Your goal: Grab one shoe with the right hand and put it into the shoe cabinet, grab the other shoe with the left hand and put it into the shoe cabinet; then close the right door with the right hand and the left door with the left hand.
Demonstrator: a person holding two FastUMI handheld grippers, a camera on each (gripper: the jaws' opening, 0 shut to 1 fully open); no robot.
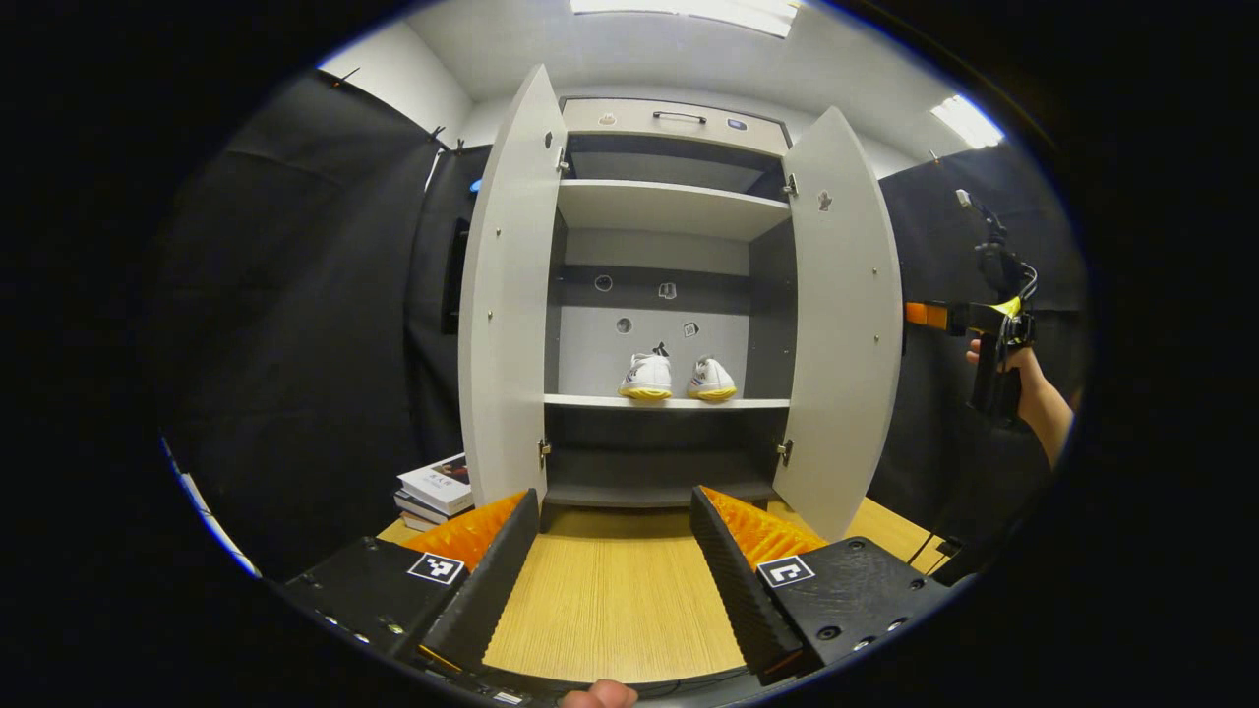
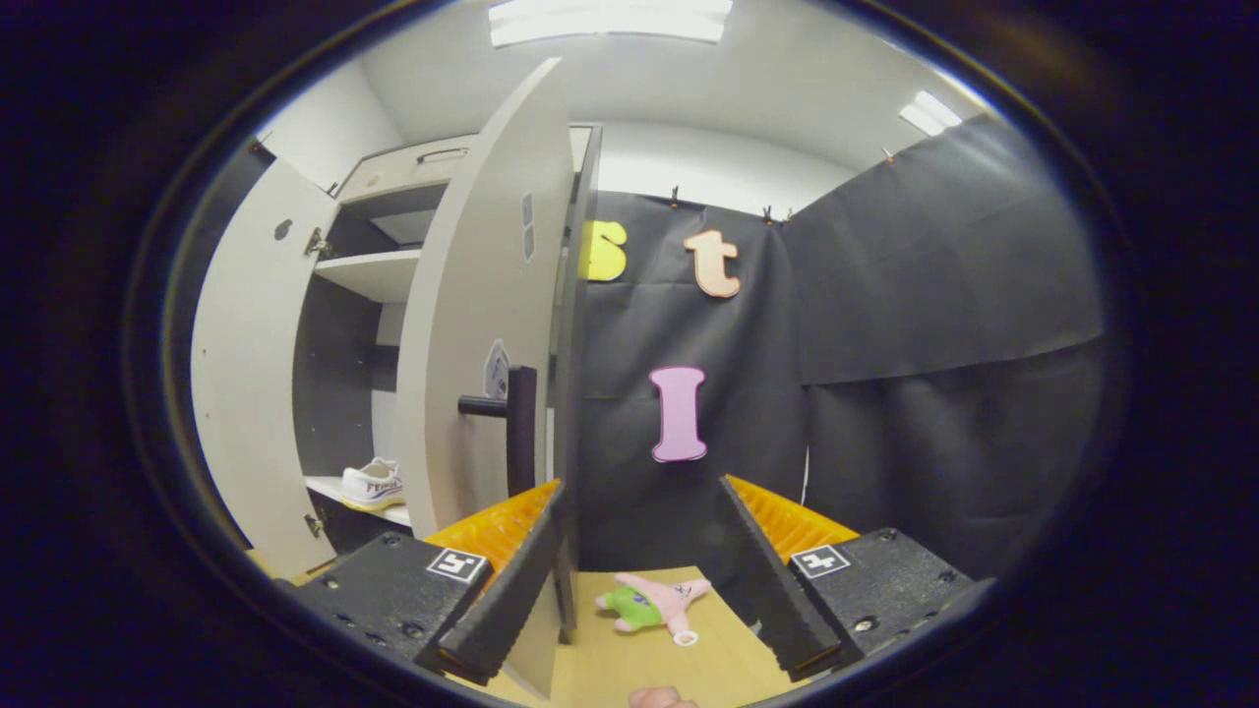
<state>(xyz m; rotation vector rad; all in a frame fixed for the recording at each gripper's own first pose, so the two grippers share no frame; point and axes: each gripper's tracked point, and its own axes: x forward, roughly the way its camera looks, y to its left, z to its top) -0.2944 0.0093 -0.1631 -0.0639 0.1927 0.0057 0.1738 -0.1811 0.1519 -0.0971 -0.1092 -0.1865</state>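
Observation:
Two white shoes with yellow soles (image 1: 646, 377) (image 1: 710, 379) stand side by side on the middle shelf (image 1: 590, 401) of the grey shoe cabinet. Its left door (image 1: 502, 315) and right door (image 1: 846, 334) both stand wide open. My left gripper (image 1: 615, 495) is open and holds nothing, low over the wooden table in front of the cabinet. My right gripper (image 2: 641, 484) is open too, just beyond the right door's outer face (image 2: 472, 295), near its dark handle (image 2: 516, 428). One shoe (image 2: 374, 484) shows past the door. In the left gripper view a hand holds the right gripper (image 1: 920, 315) behind that door.
A stack of books (image 1: 438, 489) lies on the wooden table (image 1: 610, 600) left of the cabinet. A pink and green plush toy (image 2: 649, 602) lies on the table right of the right door. Black cloth walls close in both sides.

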